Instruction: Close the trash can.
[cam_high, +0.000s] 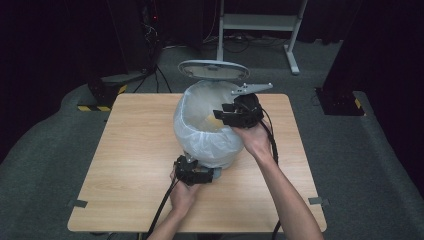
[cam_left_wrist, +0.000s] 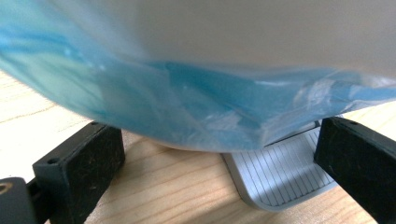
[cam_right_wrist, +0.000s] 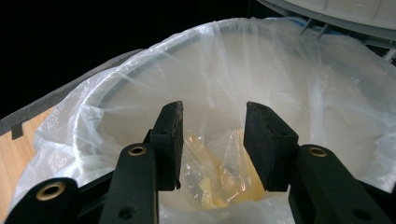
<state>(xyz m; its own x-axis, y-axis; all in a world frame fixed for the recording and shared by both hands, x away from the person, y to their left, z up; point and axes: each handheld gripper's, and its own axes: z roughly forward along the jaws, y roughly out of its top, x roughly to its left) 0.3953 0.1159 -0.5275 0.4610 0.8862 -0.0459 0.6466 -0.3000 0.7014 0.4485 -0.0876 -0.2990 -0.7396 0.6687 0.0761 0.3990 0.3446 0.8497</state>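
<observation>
Pedal bin (cam_high: 207, 135), bag-lined, lid up, mid-counter (cam_high: 125, 165). Yellow wrapper (cam_right_wrist: 219, 175) lies inside. Right gripper (cam_right_wrist: 212, 135) over mouth, jaws parted, empty. Left gripper (cam_left_wrist: 210, 158) open astride pedal (cam_left_wrist: 285, 172). Keep pedal pressed steadily; withdraw clear of liner.

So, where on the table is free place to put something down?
The table is bare along its left side, from the bin to the left edge, and along the front right corner. It is crowded around the bin, where the left gripper and right gripper work.

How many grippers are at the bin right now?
2: the right gripper hangs over the lined bin's open top; the left gripper sits at its base, by the pedal.
</observation>
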